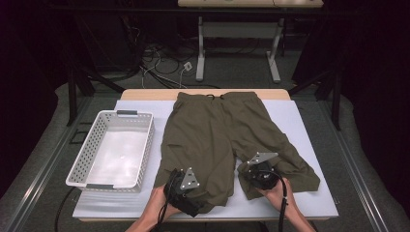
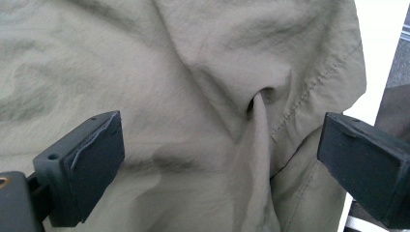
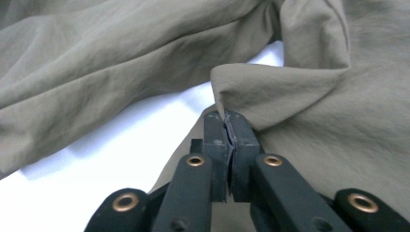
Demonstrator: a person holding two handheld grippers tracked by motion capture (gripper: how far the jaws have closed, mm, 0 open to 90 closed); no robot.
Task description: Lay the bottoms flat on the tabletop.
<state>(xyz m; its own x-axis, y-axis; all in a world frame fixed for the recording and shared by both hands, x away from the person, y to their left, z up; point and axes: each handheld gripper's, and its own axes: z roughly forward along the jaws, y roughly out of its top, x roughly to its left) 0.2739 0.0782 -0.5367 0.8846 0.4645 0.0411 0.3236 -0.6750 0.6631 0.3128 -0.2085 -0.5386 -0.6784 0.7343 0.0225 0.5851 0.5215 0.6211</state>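
A: We see the olive shorts (image 1: 217,140) spread flat on the white mat (image 1: 309,193); their long axis runs from the far edge of the table toward us, the waistband (image 1: 215,96) with its drawstring at the far end and the 2 legs pointing at the person.

B: We agree; the legs splay a little, the one on the person's right angling outward toward the near right corner; the white basket (image 1: 92,183) sits just beside the shorts on the left.

A: We find the left gripper (image 1: 186,195) at the hem of the left leg; in the left gripper view its jaws stand wide apart over wrinkled cloth (image 2: 203,96), with a stitched hem (image 2: 309,92) between them, and neither pad presses on it.

B: We see the right gripper (image 1: 258,174) on the inner edge of the right leg; in the right gripper view its jaws are pressed together on a raised fold of the fabric (image 3: 270,92), the cloth lifted clear of the mat there.
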